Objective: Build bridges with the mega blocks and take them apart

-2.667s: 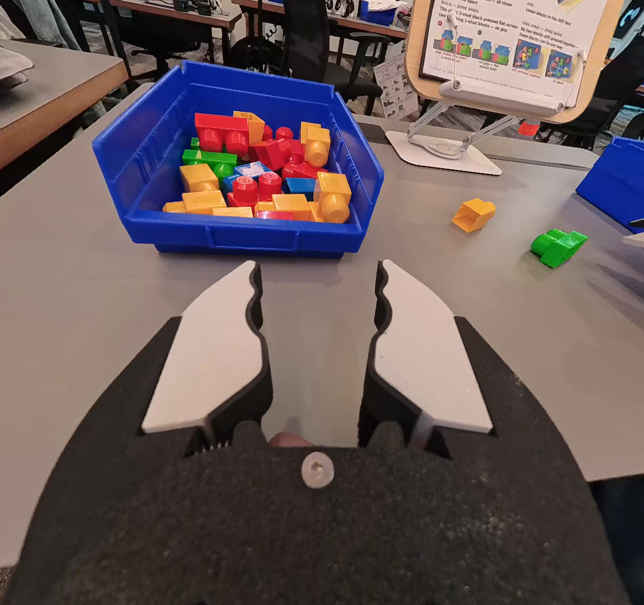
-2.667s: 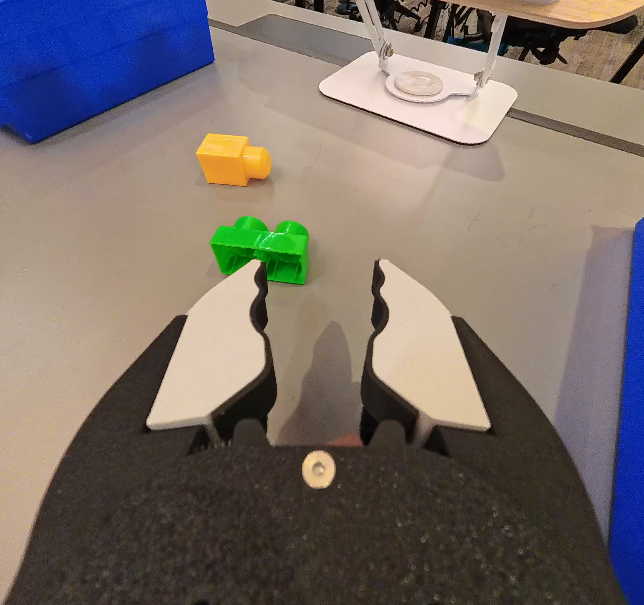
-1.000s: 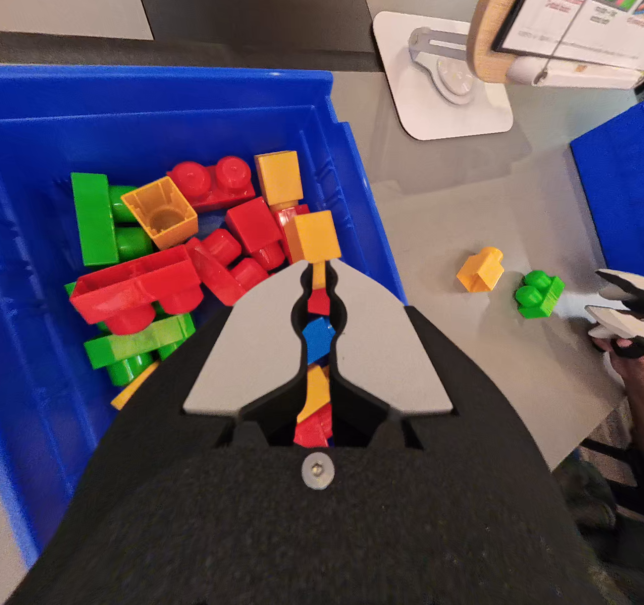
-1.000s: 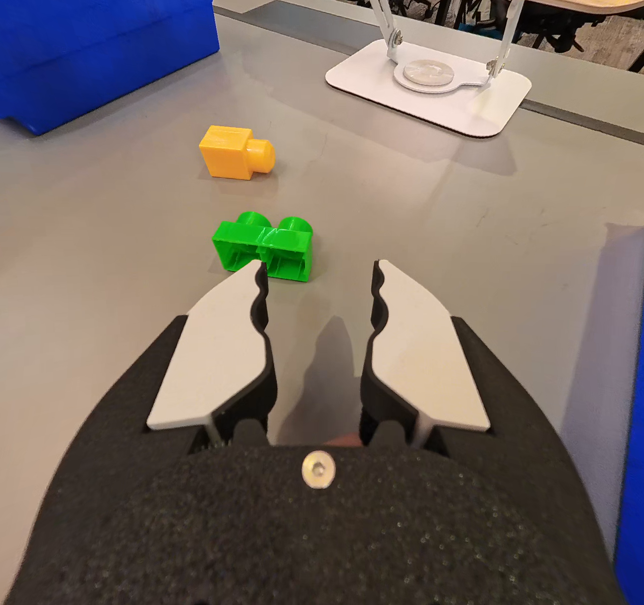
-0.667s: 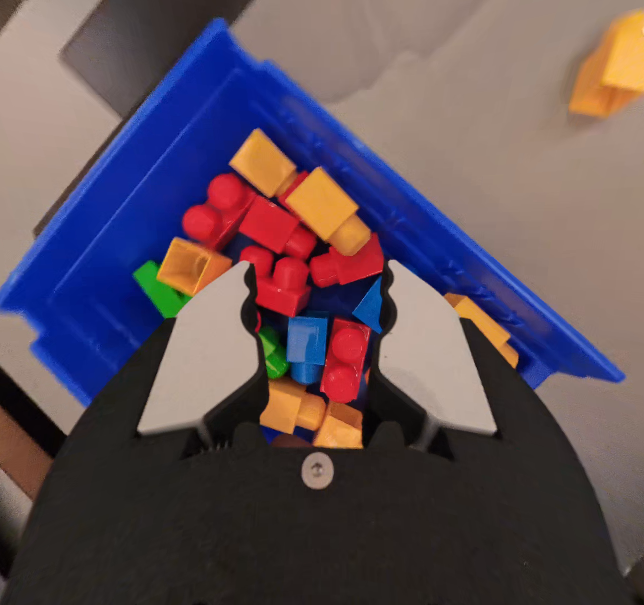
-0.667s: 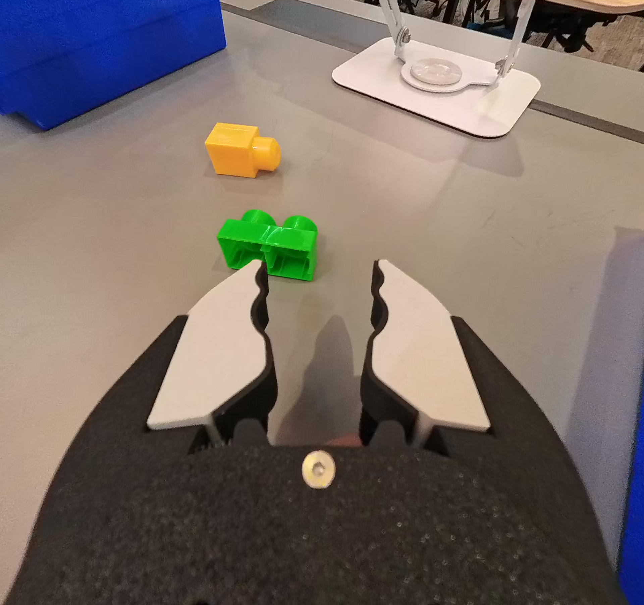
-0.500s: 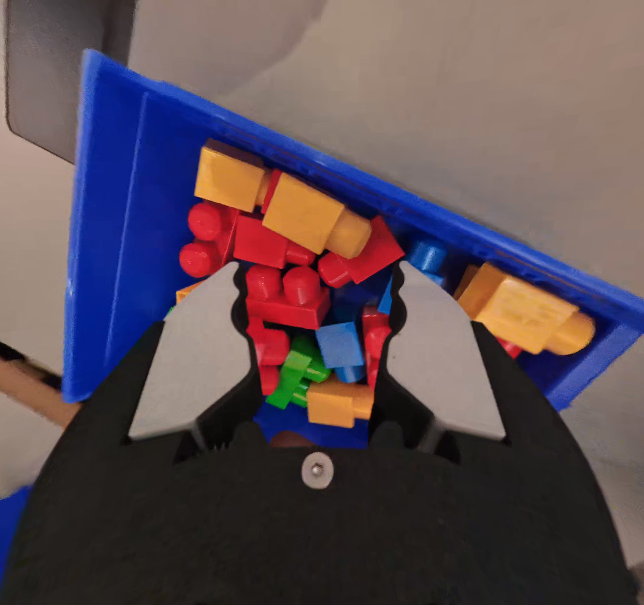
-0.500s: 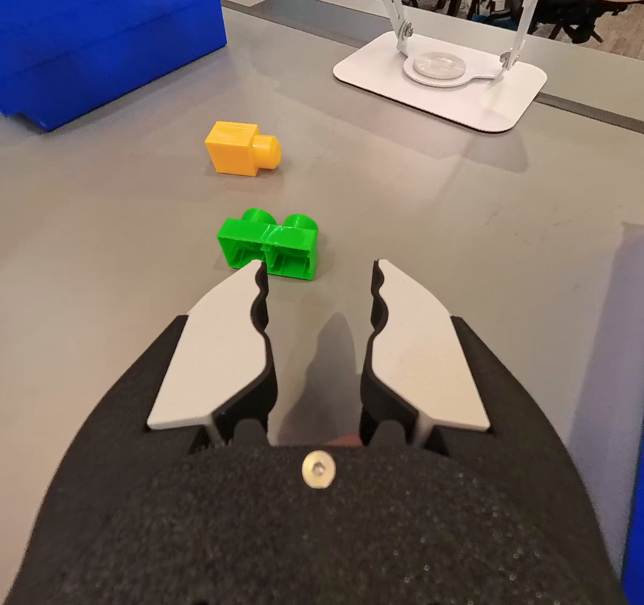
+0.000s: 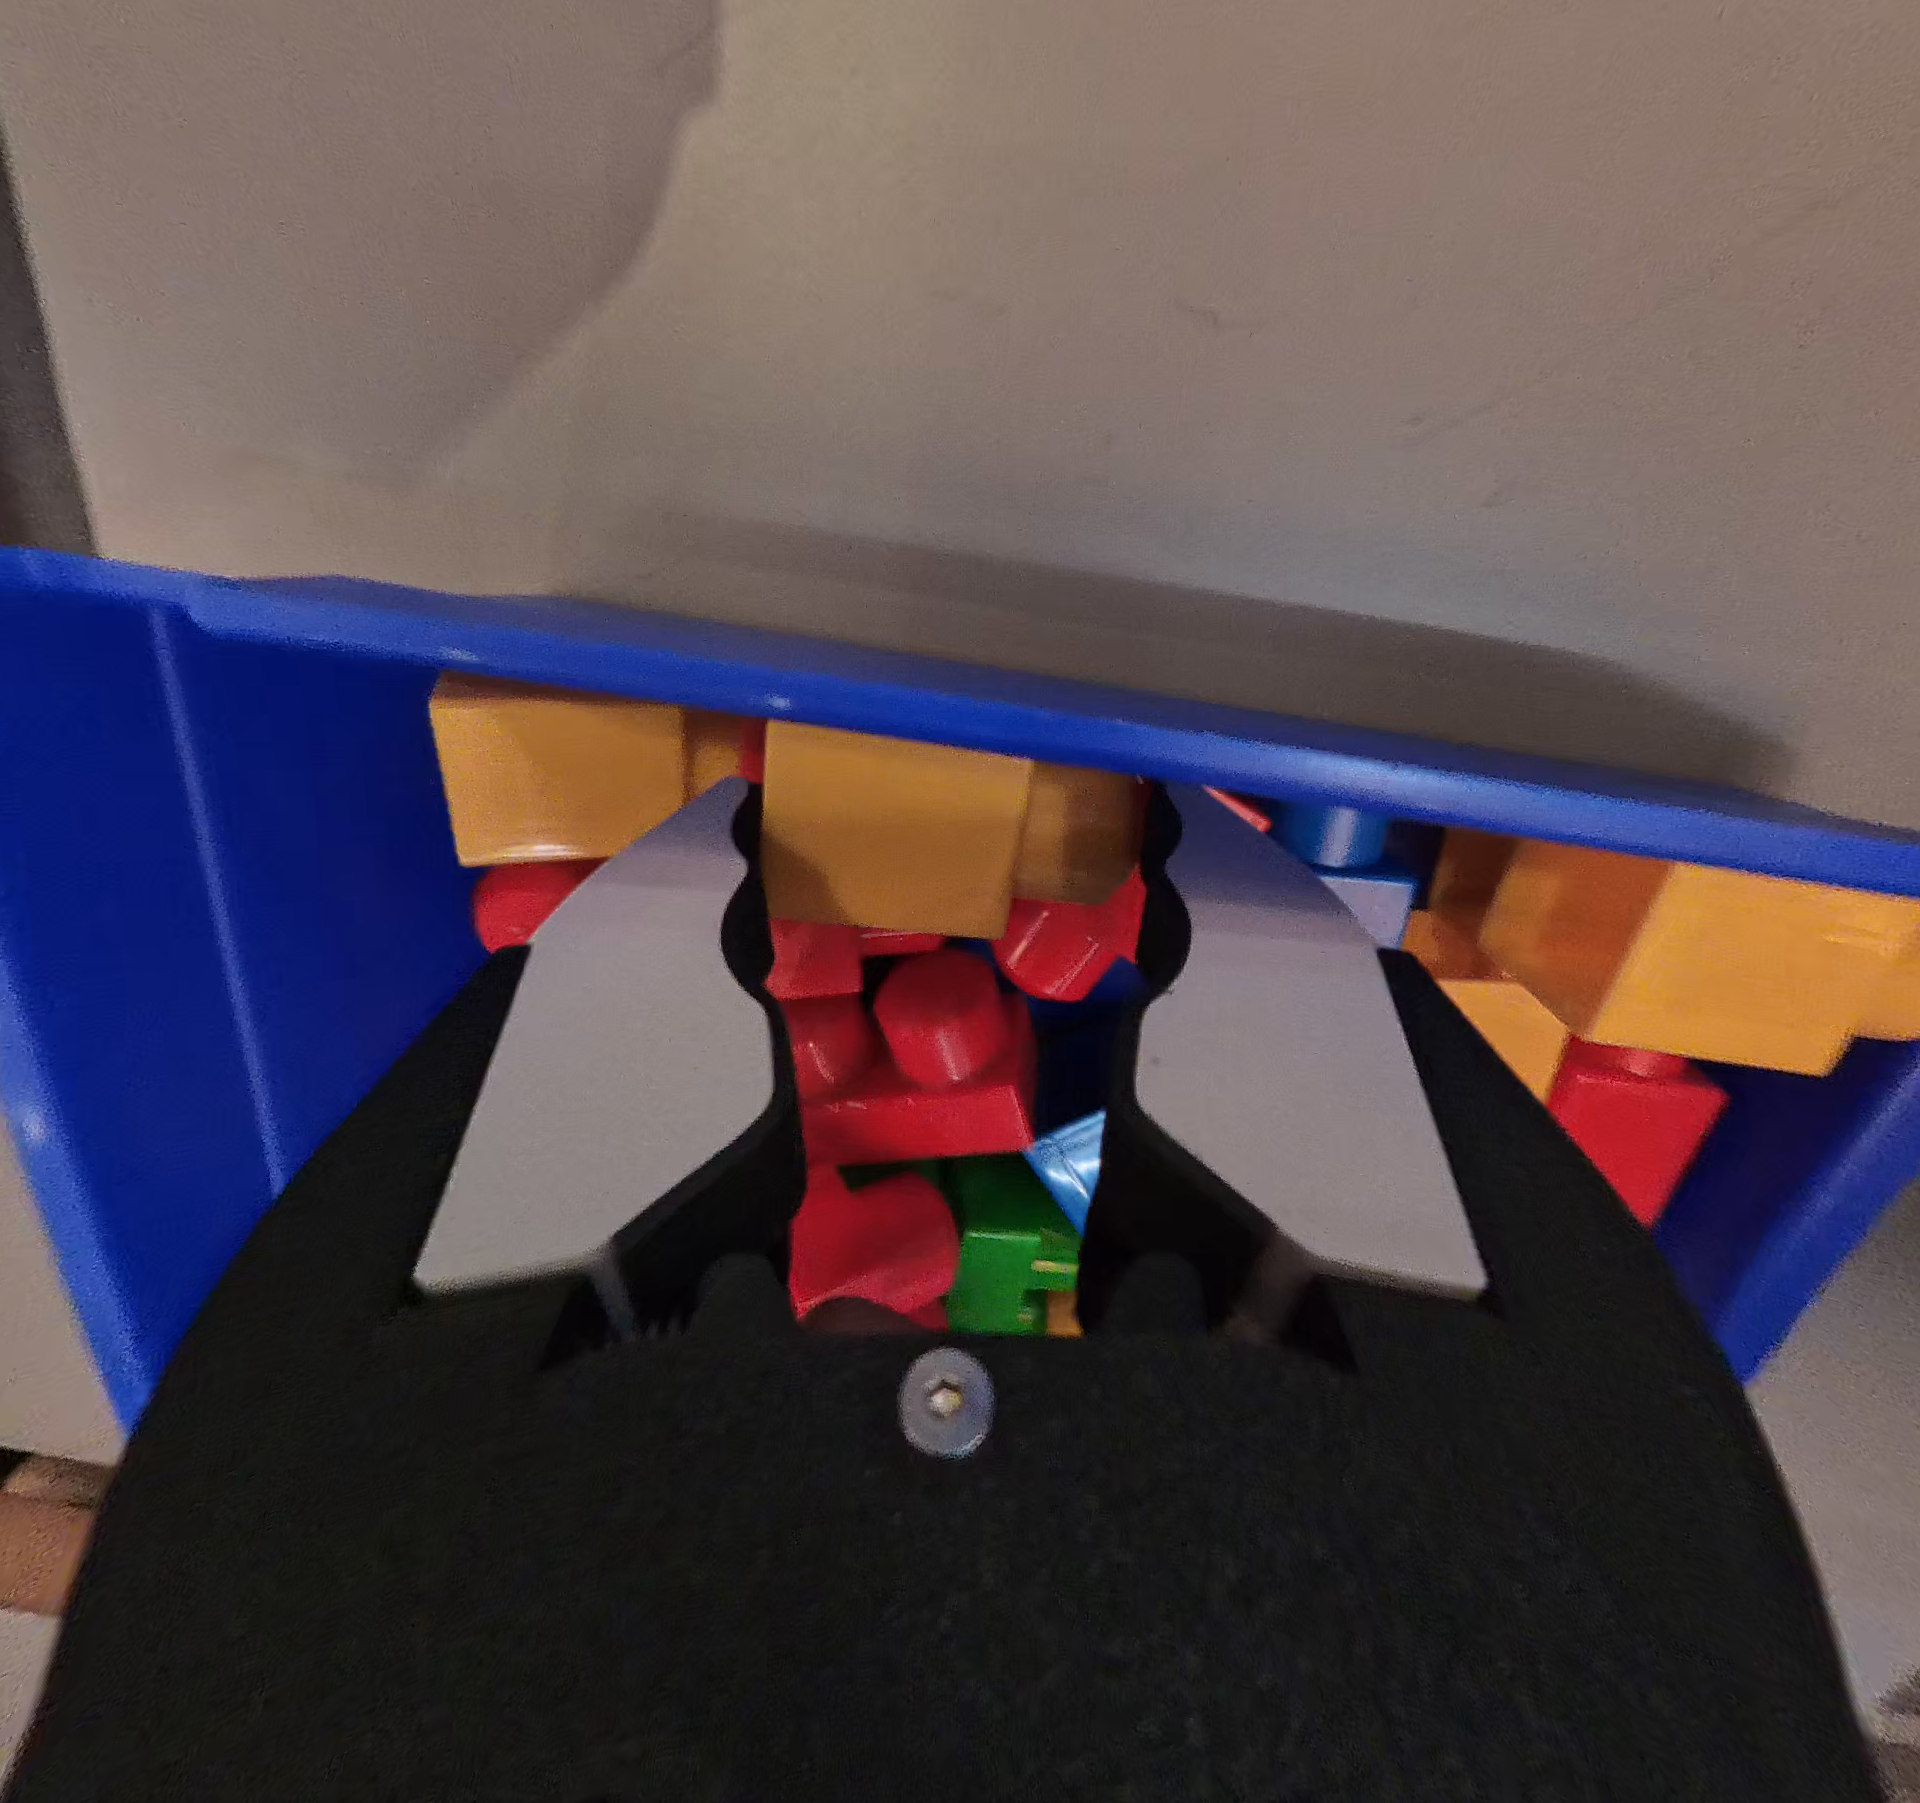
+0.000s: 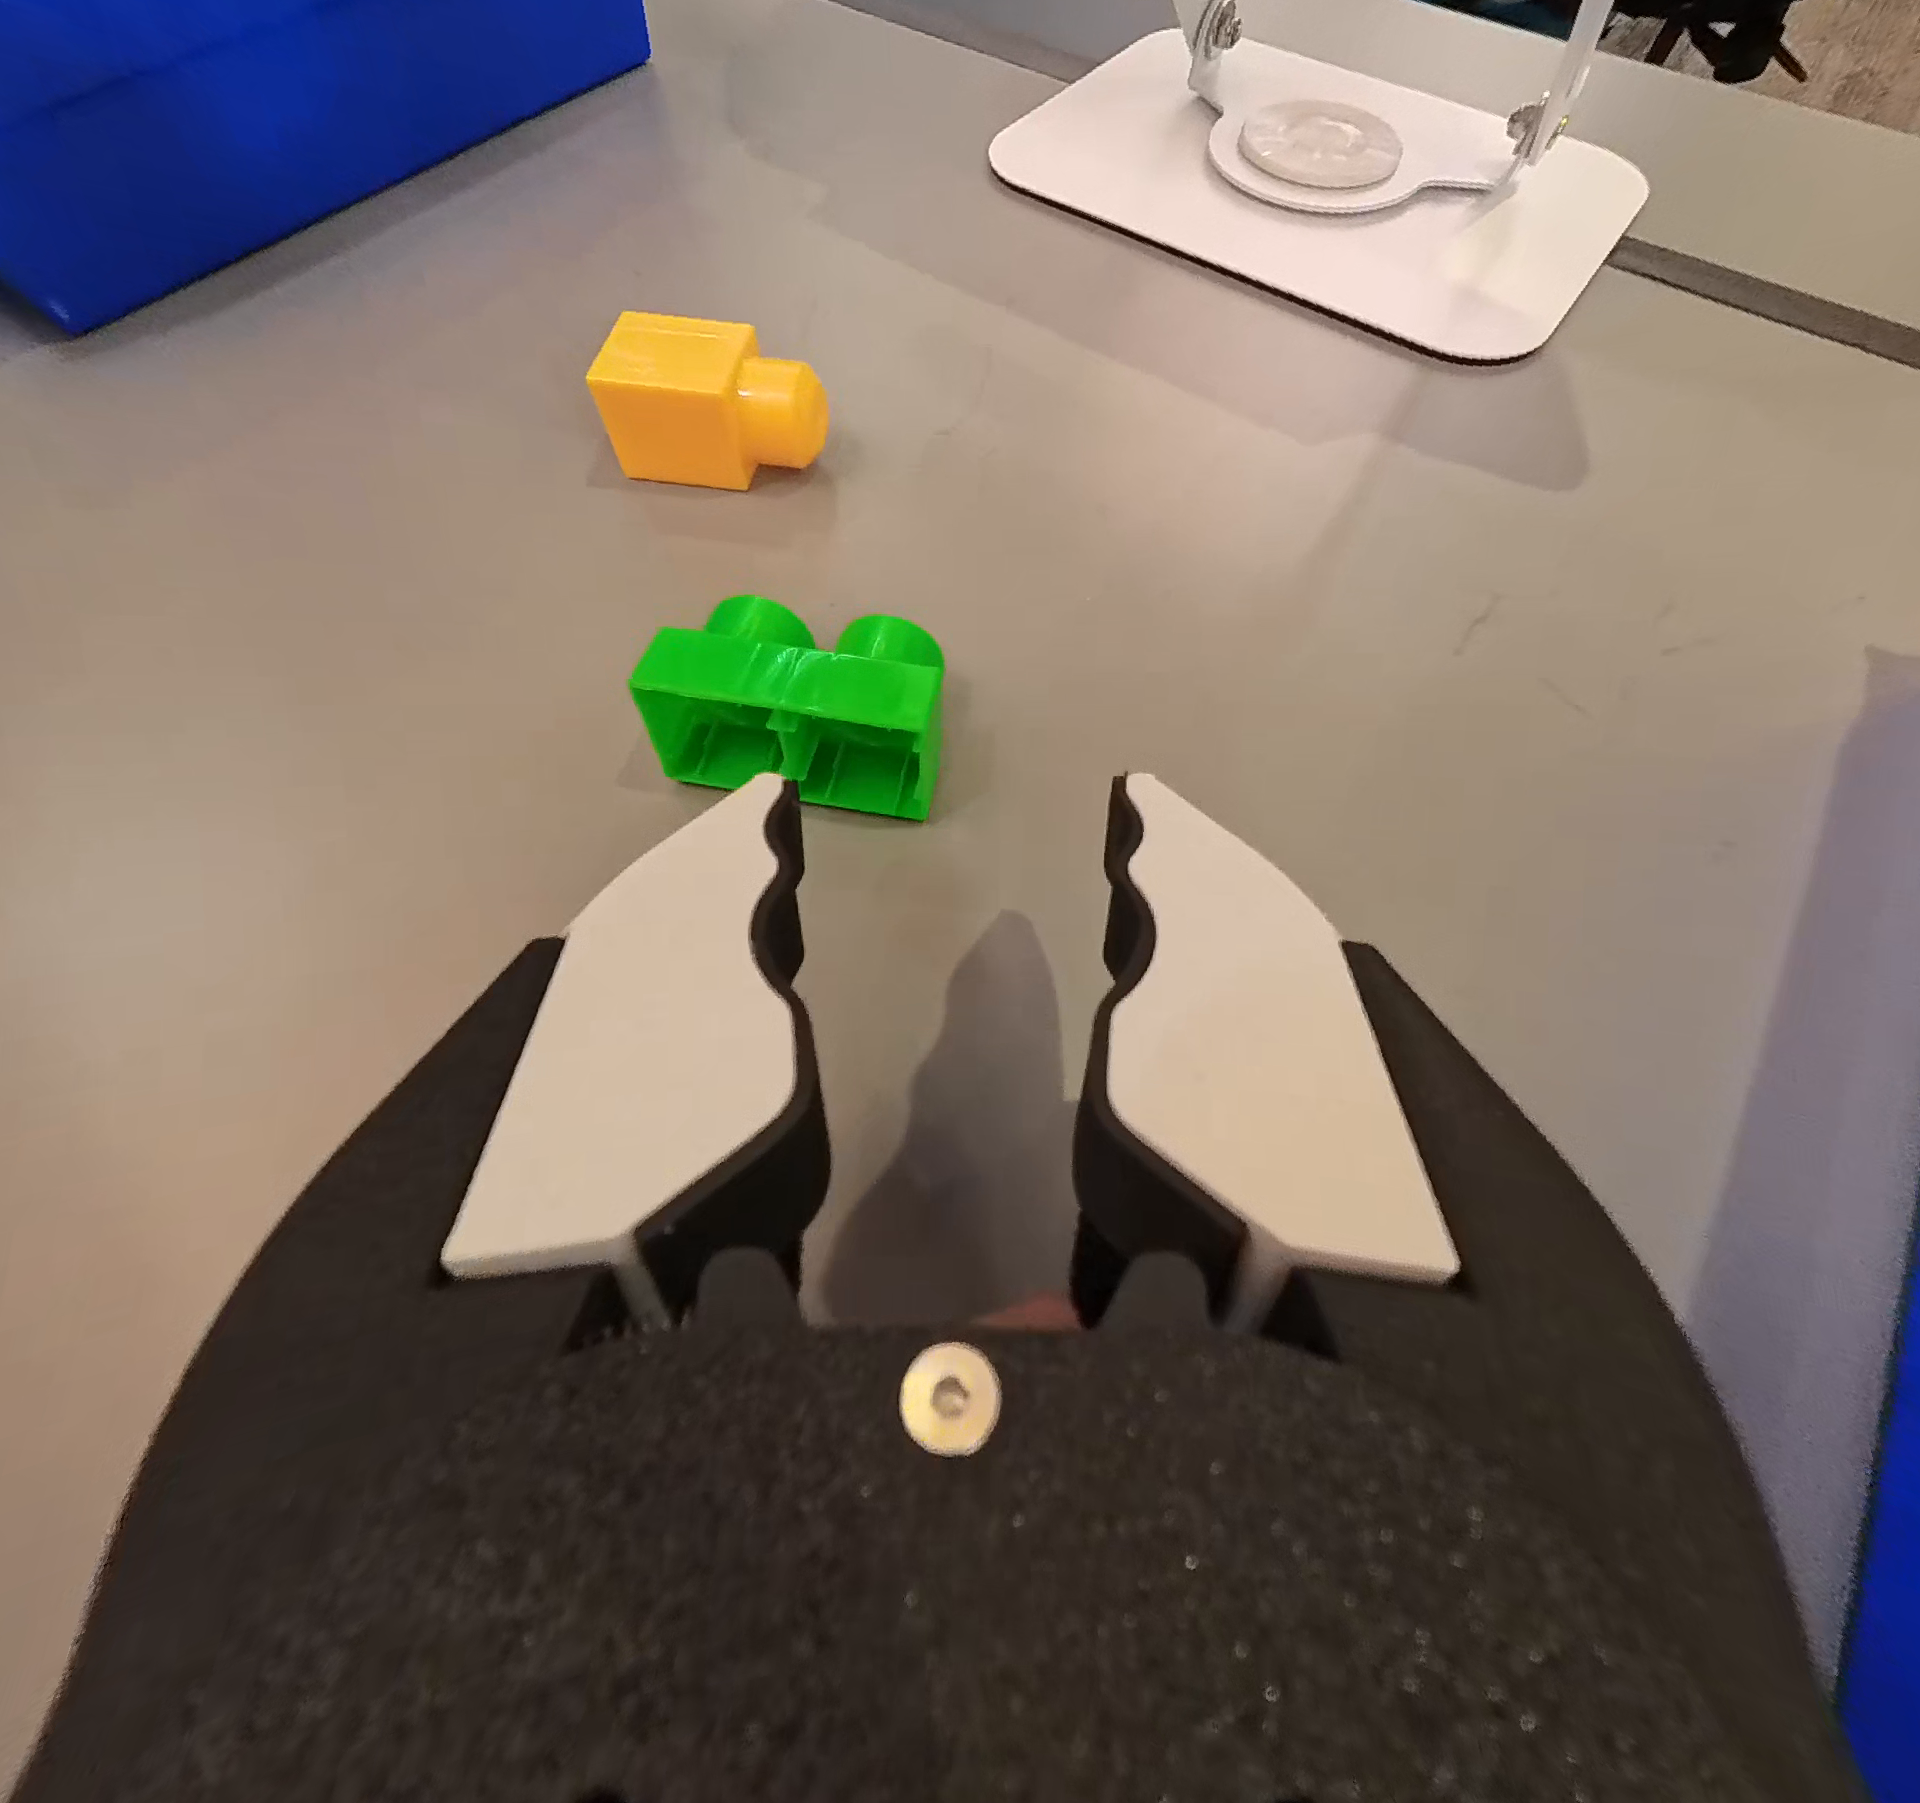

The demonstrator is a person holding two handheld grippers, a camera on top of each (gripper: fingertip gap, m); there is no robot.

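Note:
My left gripper (image 9: 948, 818) is open and reaches down into the blue bin (image 9: 1039, 714) of mixed red, yellow, green and blue blocks. Its fingertips straddle a yellow one-stud block (image 9: 894, 828) lying on its side against the bin's far wall; I cannot tell if they touch it. A red two-stud block (image 9: 914, 1057) lies between the fingers, lower down. My right gripper (image 10: 948, 797) is open and empty above the grey table (image 10: 1247, 558). A green two-stud block (image 10: 795, 704) lies on its side just ahead of its left fingertip. A yellow one-stud block (image 10: 696, 403) lies beyond it.
The blue bin's side (image 10: 291, 80) shows at the far left of the right wrist view. A white stand base (image 10: 1320, 184) sits at the far right. Another blue bin's edge (image 10: 1886, 1441) runs along the right border. My hands' fingertips stand some 40 cm from each other.
My left gripper went from above the table into the bin, opened, and came down low over the yellow block by the wall. My right gripper has barely moved and stays open.

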